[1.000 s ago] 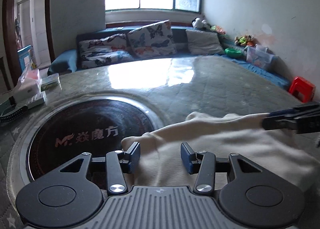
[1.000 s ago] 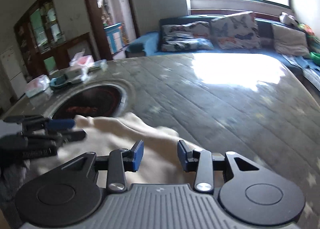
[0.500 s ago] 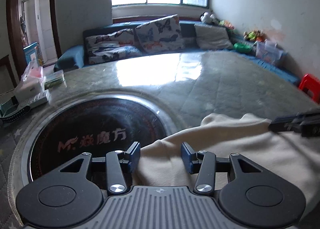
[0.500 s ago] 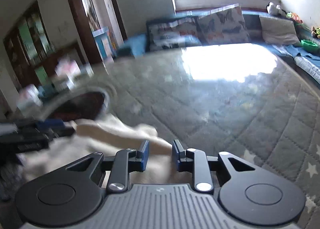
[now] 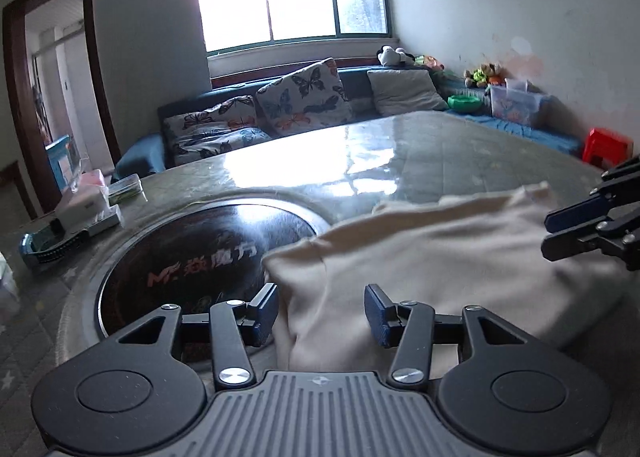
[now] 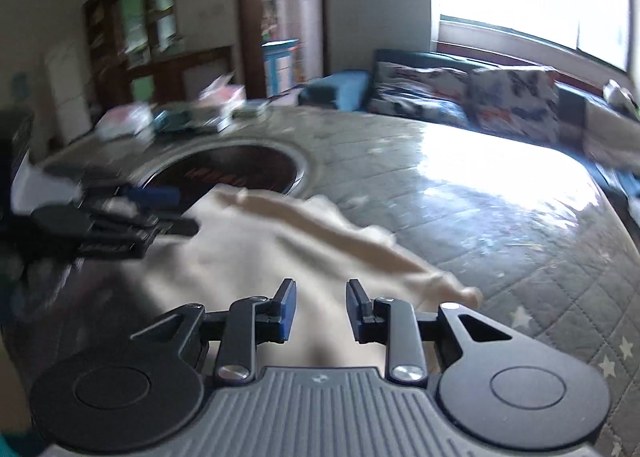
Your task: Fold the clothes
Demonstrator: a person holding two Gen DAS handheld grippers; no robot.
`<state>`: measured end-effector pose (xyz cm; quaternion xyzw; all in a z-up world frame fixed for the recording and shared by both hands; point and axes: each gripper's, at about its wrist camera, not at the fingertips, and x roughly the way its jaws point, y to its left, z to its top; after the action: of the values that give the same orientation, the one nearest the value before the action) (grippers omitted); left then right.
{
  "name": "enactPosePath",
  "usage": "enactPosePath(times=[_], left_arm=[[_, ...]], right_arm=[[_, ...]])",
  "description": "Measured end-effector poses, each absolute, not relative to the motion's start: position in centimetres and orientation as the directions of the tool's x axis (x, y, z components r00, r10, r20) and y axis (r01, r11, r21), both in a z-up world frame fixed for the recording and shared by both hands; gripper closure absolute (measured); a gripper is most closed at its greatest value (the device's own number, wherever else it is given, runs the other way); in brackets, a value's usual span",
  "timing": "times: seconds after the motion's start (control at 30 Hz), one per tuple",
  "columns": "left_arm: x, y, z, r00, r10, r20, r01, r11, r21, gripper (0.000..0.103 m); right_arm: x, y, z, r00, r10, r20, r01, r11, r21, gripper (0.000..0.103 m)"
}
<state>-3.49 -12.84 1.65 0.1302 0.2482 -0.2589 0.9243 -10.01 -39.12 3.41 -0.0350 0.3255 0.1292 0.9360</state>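
The cream garment [image 5: 432, 253] lies under both of my tongs, spread on the quilted table cover [image 6: 500, 217] with its left edge lapping over the rim of the dark round hotplate [image 5: 192, 257]. My left gripper [image 5: 321, 309] hangs just over that near-left corner; its jaws are opening, apart with cloth seen in the gap beneath them, but the pads press on nothing. My right gripper [image 6: 318, 307] sits over the cloth's right part, jaws narrower yet parted, nothing pinched; the cloth below looks untouched, though the right wrist view is smeared by blur.

I judge the fabric soft, thick and light, something like fleece or a knit: it bunches into a rolled ridge along its far edge [image 6: 360, 241] and will sag and drape when lifted, not slide stiffly. It should not be slippery or fragile. The best holds, I think, are the two near corners, one per gripper, pinching through a doubled hem so the layers do not separate.

Its long axis runs across in front of me, left to right, from the hotplate rim toward my right gripper, with the ridge along the far side. Which end is collar or hem I cannot tell.
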Motion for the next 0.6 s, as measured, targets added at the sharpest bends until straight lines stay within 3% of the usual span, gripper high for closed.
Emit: enactPosePath(times=[0.4,0.6], left_arm=[[-3.7,-10.9,0.6,0.701,-0.421,-0.575,0.513,0.858,-0.002,0.053],[-6.0,-10.7,0.7,0.683,-0.447,-0.577,0.543,0.84,-0.008,0.052]], right_arm=[[-12.8,-37.2,0.9,0.748,0.208,-0.631,-0.355,0.928,-0.116,0.074],[-13.9,-38.7,1.1,0.732,0.214,-0.647,-0.346,0.935,-0.082,0.075]])
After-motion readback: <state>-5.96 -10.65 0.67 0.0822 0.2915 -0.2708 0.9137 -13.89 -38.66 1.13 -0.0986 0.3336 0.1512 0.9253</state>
